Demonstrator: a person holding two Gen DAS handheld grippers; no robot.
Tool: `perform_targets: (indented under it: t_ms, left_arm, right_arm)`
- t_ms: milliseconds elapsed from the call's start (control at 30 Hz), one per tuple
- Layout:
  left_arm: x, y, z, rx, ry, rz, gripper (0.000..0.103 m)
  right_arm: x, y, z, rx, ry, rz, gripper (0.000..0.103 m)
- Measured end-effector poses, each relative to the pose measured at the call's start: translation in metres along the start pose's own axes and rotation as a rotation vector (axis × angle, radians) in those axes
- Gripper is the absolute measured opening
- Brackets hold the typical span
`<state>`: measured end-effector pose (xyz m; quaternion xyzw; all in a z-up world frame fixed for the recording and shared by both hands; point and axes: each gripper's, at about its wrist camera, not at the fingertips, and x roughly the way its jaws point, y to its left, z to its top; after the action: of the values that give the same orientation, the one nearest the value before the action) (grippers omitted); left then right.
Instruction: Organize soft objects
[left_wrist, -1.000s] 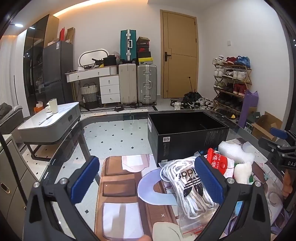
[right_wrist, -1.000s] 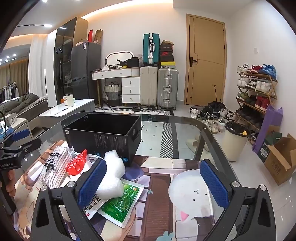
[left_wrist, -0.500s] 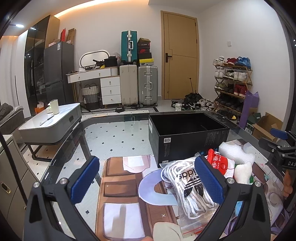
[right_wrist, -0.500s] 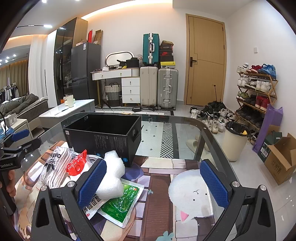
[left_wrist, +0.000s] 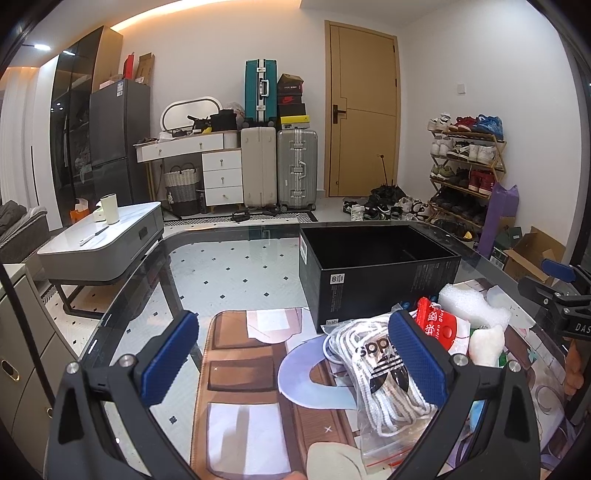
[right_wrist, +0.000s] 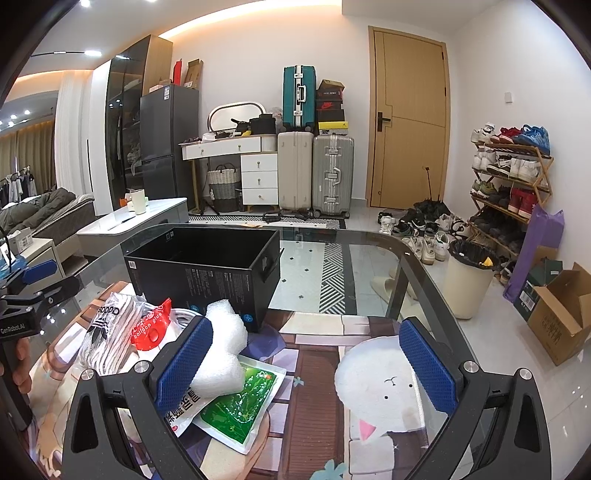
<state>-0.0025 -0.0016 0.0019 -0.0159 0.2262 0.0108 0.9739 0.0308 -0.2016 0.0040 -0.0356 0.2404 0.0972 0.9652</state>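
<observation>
Left gripper (left_wrist: 291, 354): jaws wide, empty; we hover it over worktop (left_wrist: 229, 258), bag of white laces (left_wrist: 380, 373) under its right finger. Right gripper (right_wrist: 306, 358): jaws wide, empty; white foam piece (right_wrist: 221, 354) beside its left finger, green pouch (right_wrist: 240, 402) beneath foam.

Step in hand, we judge: first pick. Centre jaws over one item, close gently, lift clear of pile.

Farther: black box (right_wrist: 207, 269) open, seemingly empty, just behind pile; short carry. Glass edge near right; we keep inboard.

We see the box (right_wrist: 207, 269) on the desk (right_wrist: 369, 258); before it lie the foam piece (right_wrist: 221, 350), the laces bag (right_wrist: 110, 332) to its left, and the pouch (right_wrist: 240, 406).
</observation>
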Motion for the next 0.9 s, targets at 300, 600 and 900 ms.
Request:
perform_targets:
  t_ms: [300, 600, 900]
  left_arm:
    - [-0.0001, -0.0002, 0.0004, 0.0, -0.001, 0.0, 0.103]
    - [0.0016, 0.0013, 0.0005, 0.0, 0.001, -0.001, 0.103]
    - [0.001, 0.0007, 0.0003, 0.002, 0.001, -0.001, 0.103]
  right_arm:
    - [0.0008, -0.0009, -0.001, -0.002, 0.003, 0.001, 0.102]
    - [0.0014, -0.0005, -0.0013, -0.001, 0.004, 0.001, 0.102]
    - [0.0017, -0.0008, -0.0011, -0.001, 0.006, 0.001, 0.102]
